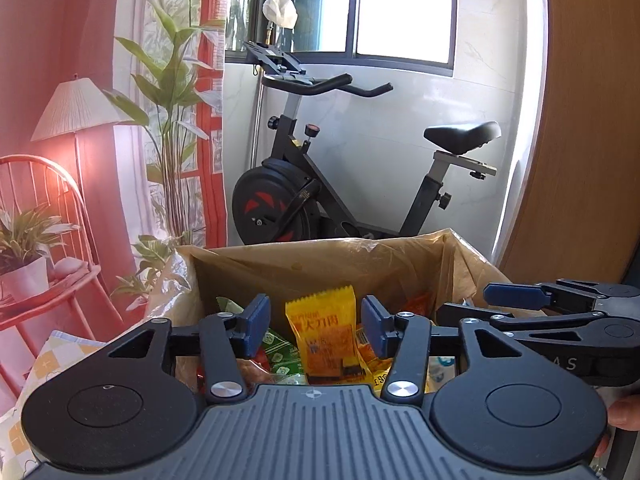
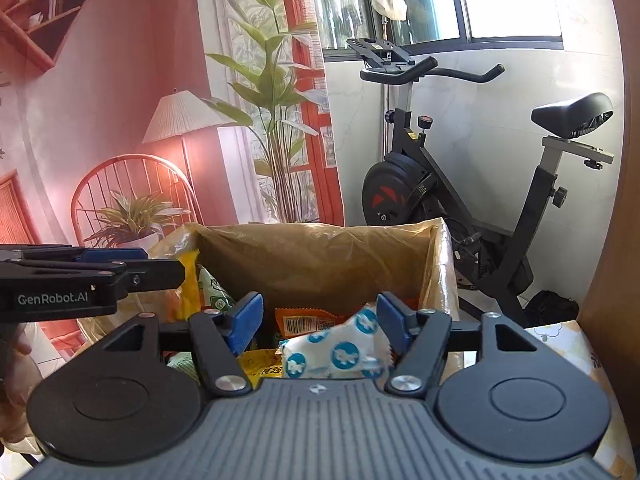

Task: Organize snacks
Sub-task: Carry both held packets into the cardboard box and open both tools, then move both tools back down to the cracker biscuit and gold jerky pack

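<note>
Yellow snack packet (image 1: pixel 325 340) stands up in the cardboard box (image 1: pixel 320 268), among other snacks. It sits between the spread pads of the left hand-held gripper (image 1: pixel 316 330), untouched. The right hand-held gripper (image 2: pixel 320 322) is spread too, over a white packet with blue dots (image 2: pixel 340 354). A rough grab could crush snacks or snag the box's plastic liner (image 2: pixel 436 280).

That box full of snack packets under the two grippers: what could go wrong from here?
Some guesses:
1. The yellow packet stands upright between the open left gripper; unsupported, it may tip over.
2. The white packet with blue dots lies tilted on the pile below the open right gripper and could slide.
3. The grippers sit side by side over the cardboard box, so they might bump each other.
</note>
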